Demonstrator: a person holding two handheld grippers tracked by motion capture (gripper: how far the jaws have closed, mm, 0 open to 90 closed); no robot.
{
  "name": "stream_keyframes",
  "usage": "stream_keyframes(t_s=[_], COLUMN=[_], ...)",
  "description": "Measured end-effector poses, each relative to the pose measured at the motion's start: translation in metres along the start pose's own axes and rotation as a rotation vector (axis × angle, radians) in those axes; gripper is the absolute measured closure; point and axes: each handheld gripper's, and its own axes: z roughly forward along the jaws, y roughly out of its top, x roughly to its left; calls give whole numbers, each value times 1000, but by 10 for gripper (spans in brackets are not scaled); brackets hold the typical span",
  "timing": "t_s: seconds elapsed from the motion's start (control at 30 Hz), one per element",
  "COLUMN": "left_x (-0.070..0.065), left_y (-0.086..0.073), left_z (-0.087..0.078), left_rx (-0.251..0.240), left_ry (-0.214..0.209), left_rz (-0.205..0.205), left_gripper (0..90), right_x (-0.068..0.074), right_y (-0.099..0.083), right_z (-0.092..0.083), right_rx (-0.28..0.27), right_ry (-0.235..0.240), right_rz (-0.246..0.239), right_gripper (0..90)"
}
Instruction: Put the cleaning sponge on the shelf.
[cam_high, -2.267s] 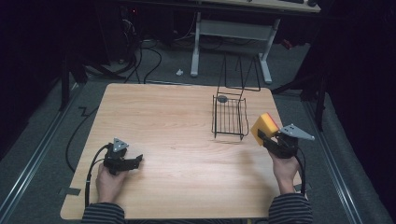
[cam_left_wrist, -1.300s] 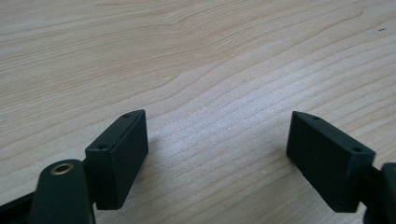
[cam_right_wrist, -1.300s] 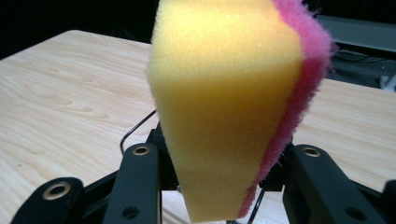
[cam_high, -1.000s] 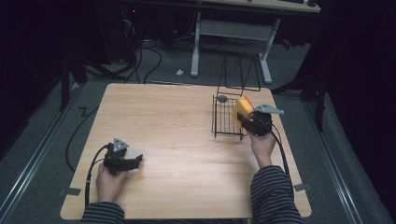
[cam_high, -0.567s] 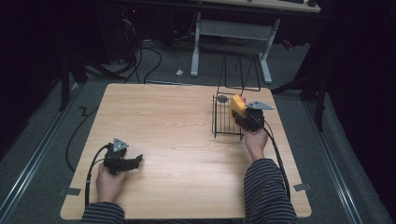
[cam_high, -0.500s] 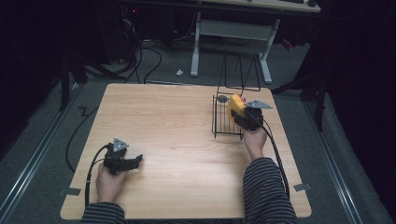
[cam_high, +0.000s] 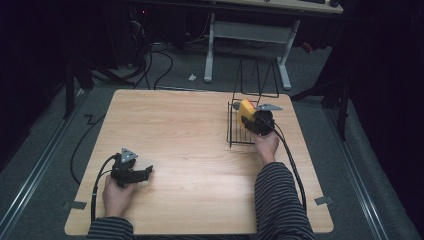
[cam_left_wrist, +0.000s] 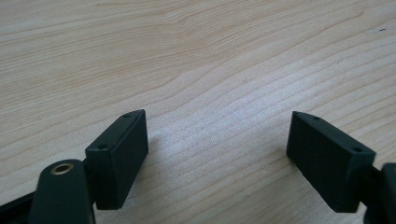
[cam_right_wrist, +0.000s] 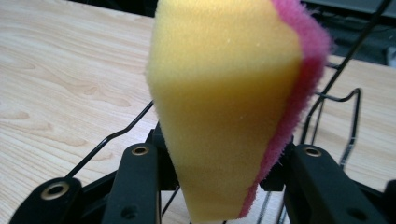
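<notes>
Right gripper (cam_high: 248, 118) has carried the sponge (cam_high: 244, 110) from the table's right edge in over the wire rack (cam_high: 235, 134) within the last couple of seconds; reads like a placement into the rack, release not done yet

In the right gripper view the jaws are clamped narrow on the sponge (cam_right_wrist: 224, 112), yellow foam facing the camera, pink scrub layer along its right side, sponge pinched in at the grip. Rack wires (cam_right_wrist: 337, 74) sit right behind and below it

Left gripper (cam_high: 140, 174) hasn't moved, parked on the wooden table (cam_high: 170, 130) near the front-left corner. Jaws wide apart, nothing between them, just bare tabletop (cam_left_wrist: 210, 70)

Can't tell if the sponge is touching the rack wires or just above them
</notes>
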Motion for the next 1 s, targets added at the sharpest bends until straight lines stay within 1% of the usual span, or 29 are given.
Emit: stream_keyframes(t_s=[0.1, 0.13, 0.17, 0.27, 0.37, 0.5, 0.57, 0.63, 0.7, 0.87, 1.0], left_x=[0, 0, 0, 0, 0, 0, 0, 0, 0, 0, 0], left_y=[0, 0, 0, 0, 0, 0, 0, 0, 0, 0, 0], left_z=[0, 0, 0, 0, 0, 0, 0, 0, 0, 0, 0], left_rx=[0, 0, 0, 0, 0, 0, 0, 0, 0, 0, 0], left_ry=[0, 0, 0, 0, 0, 0, 0, 0, -1, 0, 0], left_rz=[0, 0, 0, 0, 0, 0, 0, 0, 0, 0, 0], left_gripper=[212, 212, 212, 212, 212, 212, 212, 212, 212, 213, 212], right_x=[1, 1, 1, 0, -1, 0, 0, 0, 0, -1, -3], right_y=[-1, -2, -3, -2, -3, -5, -6, -6, -6, -4, -3], right_z=[3, 4, 5, 5, 6, 8, 10, 10, 9, 6, 3], right_rx=[9, 17, 13, 16, 24, 44, 57, 48, 47, 35, 26], right_ry=[-1, 0, 0, 1, 9, 5, 0, 13, 21, 4, 5], right_rz=[1, -5, -10, -5, -1, -5, -7, 5, 7, 5, 20], right_gripper=[602, 599, 599, 598, 576, 560, 531, 494, 463, 358, 311])
